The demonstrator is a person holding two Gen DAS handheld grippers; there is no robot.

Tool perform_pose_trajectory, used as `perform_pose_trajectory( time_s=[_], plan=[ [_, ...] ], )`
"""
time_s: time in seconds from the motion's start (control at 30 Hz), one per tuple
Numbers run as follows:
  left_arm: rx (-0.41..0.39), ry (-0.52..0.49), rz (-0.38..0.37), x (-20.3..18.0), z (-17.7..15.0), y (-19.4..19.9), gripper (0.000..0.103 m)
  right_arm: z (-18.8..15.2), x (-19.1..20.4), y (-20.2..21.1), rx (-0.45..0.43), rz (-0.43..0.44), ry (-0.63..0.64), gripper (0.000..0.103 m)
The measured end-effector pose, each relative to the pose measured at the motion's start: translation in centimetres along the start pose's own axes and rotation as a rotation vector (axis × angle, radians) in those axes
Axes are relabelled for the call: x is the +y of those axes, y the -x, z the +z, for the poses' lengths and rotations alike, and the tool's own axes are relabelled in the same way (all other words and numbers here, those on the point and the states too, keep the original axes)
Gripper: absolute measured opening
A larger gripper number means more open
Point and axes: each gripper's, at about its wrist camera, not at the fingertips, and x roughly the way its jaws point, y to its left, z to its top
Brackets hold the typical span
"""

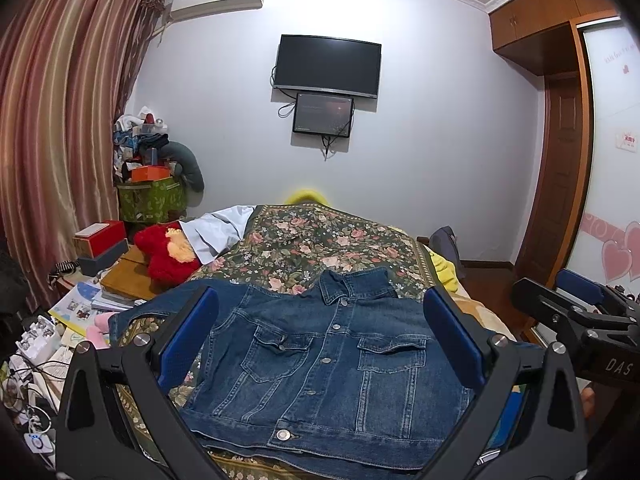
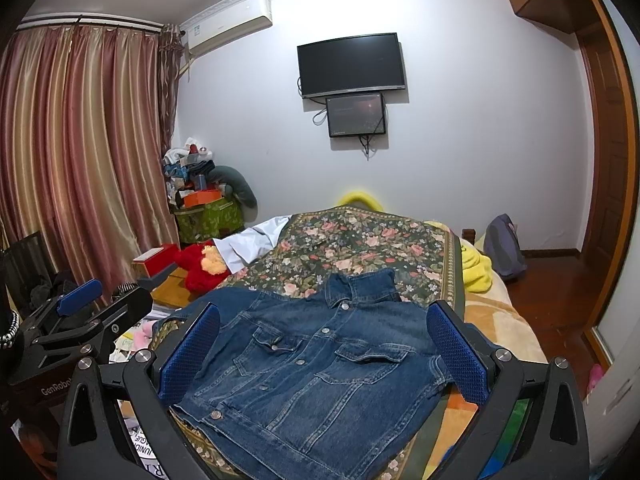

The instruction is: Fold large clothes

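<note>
On the bed (image 1: 480, 312), atop its floral cover, I find the denim jacket (image 1: 324, 364) lying flat, buttoned, front up. Left claw (image 1: 320, 344) spread, holding nothing; right claw (image 2: 324, 352) likewise. Judged: folding not begun; next, grasp a side edge. Green bin (image 1: 152, 200), far left, overfilled with clutter.

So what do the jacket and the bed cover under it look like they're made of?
The jacket looks like denim: mid-blue, faded along its stitched seams, with shiny round buttons, probably metal. The bed cover appears to be a woven or printed fabric, matte, dark green with pink roses; which of the two can't be told.
</note>
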Motion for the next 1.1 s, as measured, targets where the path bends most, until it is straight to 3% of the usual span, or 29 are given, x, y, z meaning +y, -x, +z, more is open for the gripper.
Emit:
perform_pose_trajectory(
  time_s=[1.1],
  plan=[
    [-0.010,0.016,0.004,0.4,0.2,0.2,0.103,1.2,0.5,0.4,-0.018,0.013,0.008,0.103]
  ],
)
